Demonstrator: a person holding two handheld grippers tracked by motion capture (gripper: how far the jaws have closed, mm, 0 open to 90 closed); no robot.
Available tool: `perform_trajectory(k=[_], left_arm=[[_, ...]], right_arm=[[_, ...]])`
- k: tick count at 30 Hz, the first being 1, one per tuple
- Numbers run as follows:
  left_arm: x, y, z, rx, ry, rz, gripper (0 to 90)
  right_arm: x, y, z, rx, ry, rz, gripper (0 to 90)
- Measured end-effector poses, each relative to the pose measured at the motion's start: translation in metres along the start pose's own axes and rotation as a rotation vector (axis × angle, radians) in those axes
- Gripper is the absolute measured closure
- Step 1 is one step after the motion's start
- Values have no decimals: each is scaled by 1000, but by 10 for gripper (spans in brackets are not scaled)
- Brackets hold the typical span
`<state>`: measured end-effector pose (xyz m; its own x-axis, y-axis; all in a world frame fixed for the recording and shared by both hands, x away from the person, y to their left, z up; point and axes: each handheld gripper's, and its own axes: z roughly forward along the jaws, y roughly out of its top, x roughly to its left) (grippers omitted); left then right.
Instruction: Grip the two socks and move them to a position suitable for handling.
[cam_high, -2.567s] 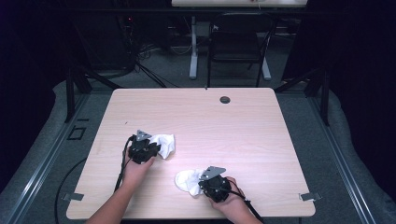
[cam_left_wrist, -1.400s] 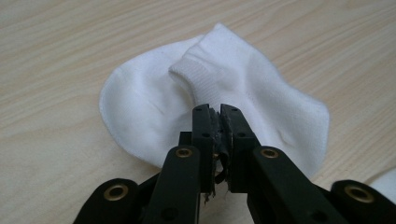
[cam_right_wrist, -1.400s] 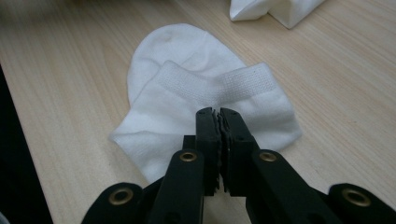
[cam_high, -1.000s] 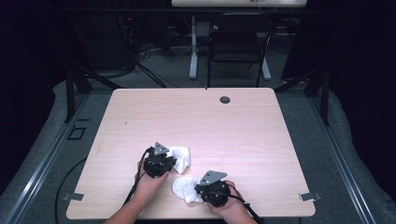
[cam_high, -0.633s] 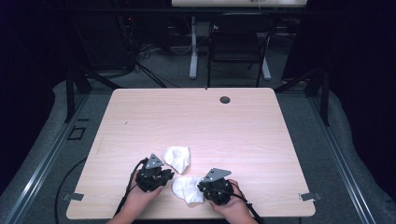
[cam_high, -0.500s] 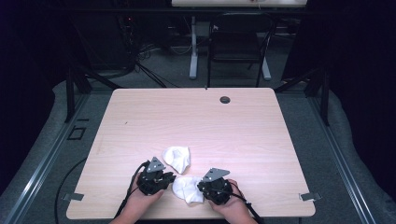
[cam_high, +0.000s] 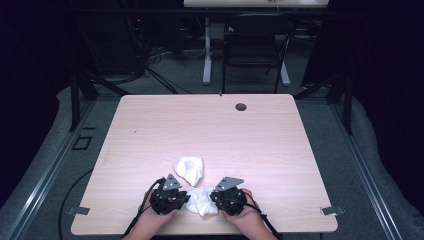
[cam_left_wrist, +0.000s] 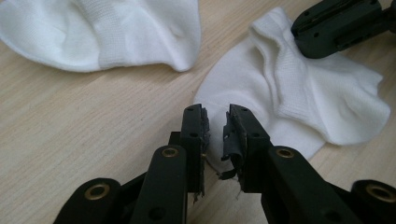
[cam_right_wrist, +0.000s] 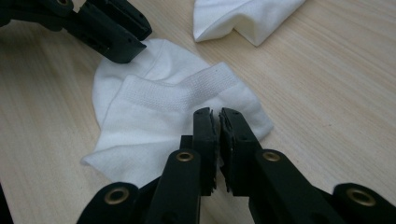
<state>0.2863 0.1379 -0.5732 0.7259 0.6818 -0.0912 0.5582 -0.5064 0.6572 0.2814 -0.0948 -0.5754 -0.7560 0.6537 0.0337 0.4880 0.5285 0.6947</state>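
- Socks at near edge: my right gripper (cam_right_wrist: 218, 116) pinches the near sock (cam_right_wrist: 154, 121); my left gripper (cam_left_wrist: 215, 116), jaws just widening, holds nothing.
- Risk: a thin pinch slipping off knit fabric.

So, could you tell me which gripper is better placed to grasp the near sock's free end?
Left. The left gripper, jaws just opening with nothing between, sits at the edge of the near sock; the right gripper pinches its other end.

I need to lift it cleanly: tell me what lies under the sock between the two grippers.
Bare wooden table shows all around the near sock. Whatever is beneath its folded fabric is covered.
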Motion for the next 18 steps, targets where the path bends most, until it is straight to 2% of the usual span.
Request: perform_trajectory(k=[5,10,12,18], left_arm=[[3,-5,-4,-12,9,-17,759],[7,-10,-6,-33,6,-54,757],[6,-10,-6,-32,10,-47,758],[5,-9,-4,-41,18,-48,746]], right_arm=[[1,7,8,-7,-2,7,845],[3,12,14,-28,-14,24,805],[6,13,10,-47,-9,38,786],[29,15,-1,-109,19,19,734]])
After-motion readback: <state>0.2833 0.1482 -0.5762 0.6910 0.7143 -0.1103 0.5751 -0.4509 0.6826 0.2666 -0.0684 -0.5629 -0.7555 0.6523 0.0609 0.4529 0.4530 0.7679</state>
